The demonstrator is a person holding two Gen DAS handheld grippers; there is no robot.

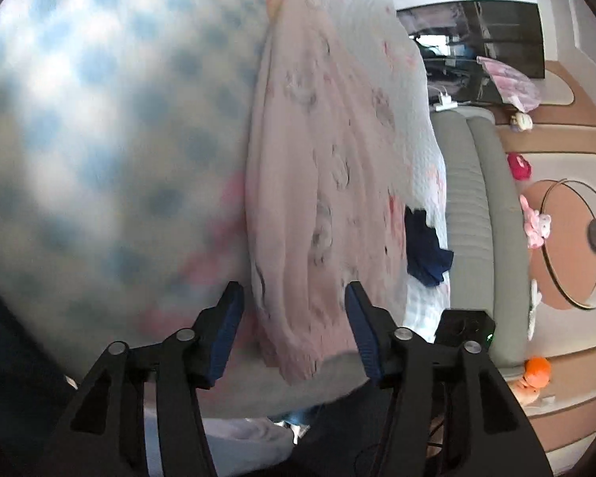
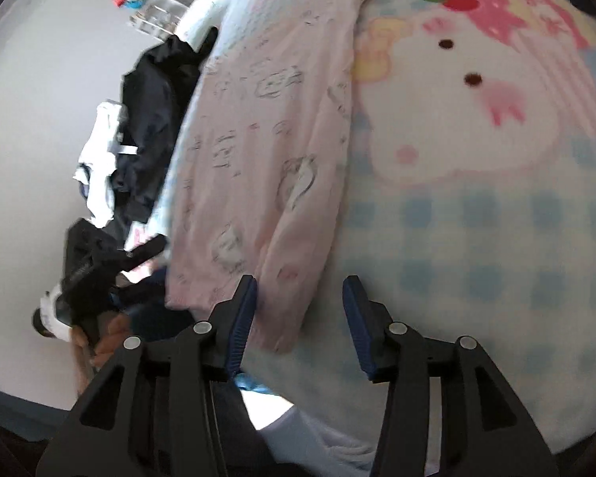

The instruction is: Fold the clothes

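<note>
R view only: dark clothes (image 2: 155, 119) beside pink garment (image 2: 266, 151)

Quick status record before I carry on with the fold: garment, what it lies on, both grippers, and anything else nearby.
garment: pink printed garment, lying as a long narrow strip, apparently folded lengthwise
surface: blue-and-white checked blanket with a cartoon face
left gripper: open, the garment's end between its fingers, pads not pressing
right gripper: open, over the garment's near corner, nothing held
nearby: dark clothes pile beside the garment; navy item at the blanket's edge
image quality: motion-blurred
</note>
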